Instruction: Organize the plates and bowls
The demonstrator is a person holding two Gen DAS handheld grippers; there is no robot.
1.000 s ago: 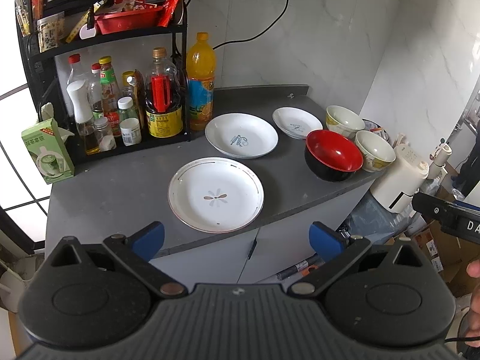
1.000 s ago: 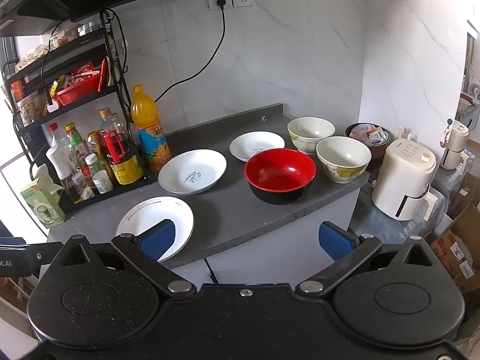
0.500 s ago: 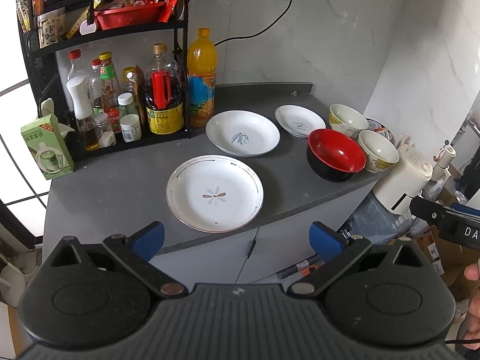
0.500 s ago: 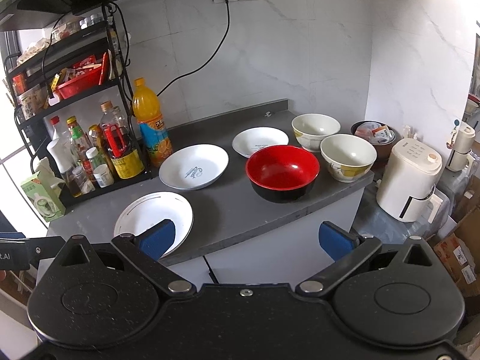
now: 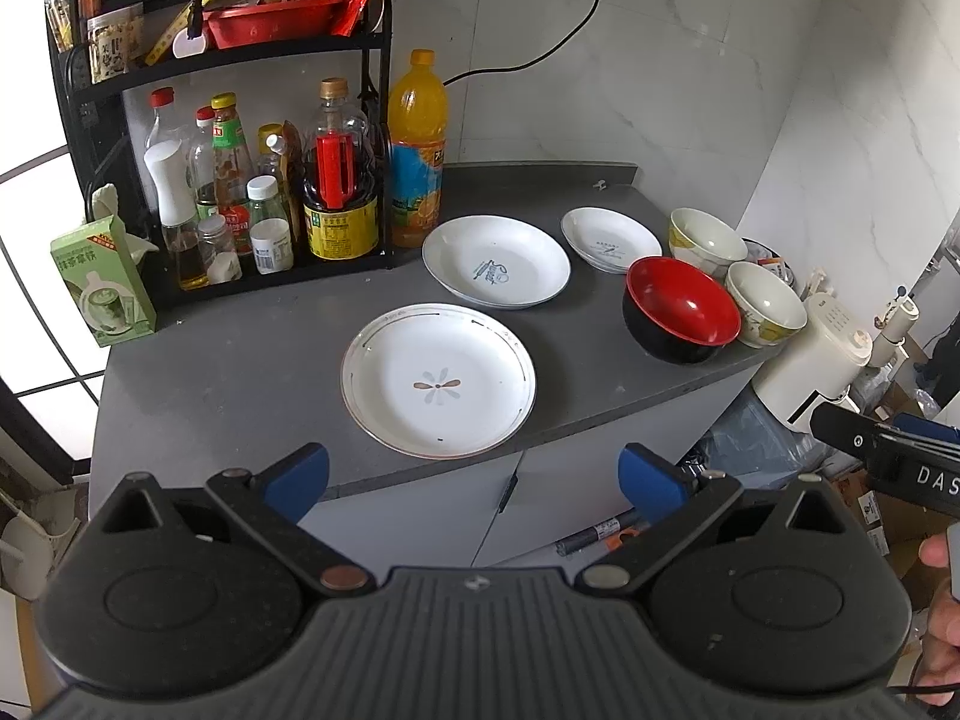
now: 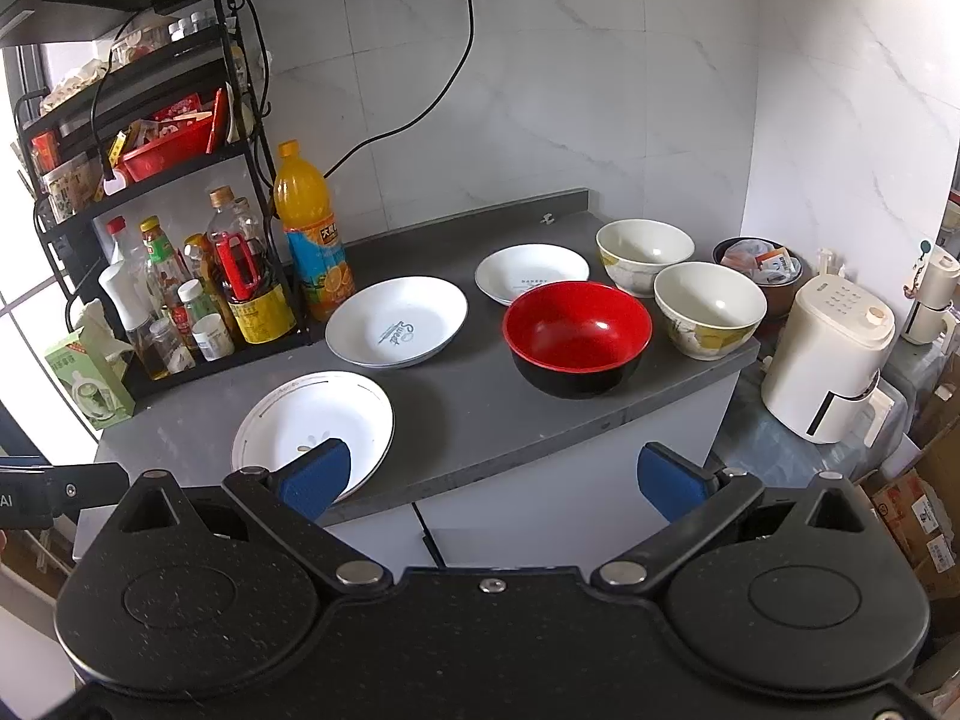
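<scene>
Your left gripper (image 5: 474, 477) hangs off the front edge of the grey stone countertop (image 5: 240, 360), its blue-padded fingers (image 5: 297, 474) spread wide and holding nothing. Your right gripper (image 6: 492, 477) is likewise out in front of the counter, fingers parted and empty; its left pad (image 6: 315, 474) overlaps the near rim of a plate in that view, though you cannot tell whether it touches.

That nearest piece is the white plate with a thin dark rim line and a small flower mark (image 5: 438, 381), lying flat close to the counter's front edge. Behind it sits a white shallow plate with a blue printed logo (image 5: 496, 261), and further right a smaller white plate with fine print (image 5: 609, 237). The red-lined black bowl (image 5: 681, 318) stands upright near the right edge, with two cream bowls with yellow patterned sides, one (image 5: 705, 237) behind it and one (image 5: 765, 303) just beside it.

Along the left, a black wire shelf rack (image 5: 384, 120) crowded with sauce bottles and a tall orange drink bottle (image 5: 416, 150) borders the logo plate. A green paper carton (image 5: 102, 282) stands at the far left corner. Off the counter's right end sits a cream electric appliance (image 6: 831, 354).
</scene>
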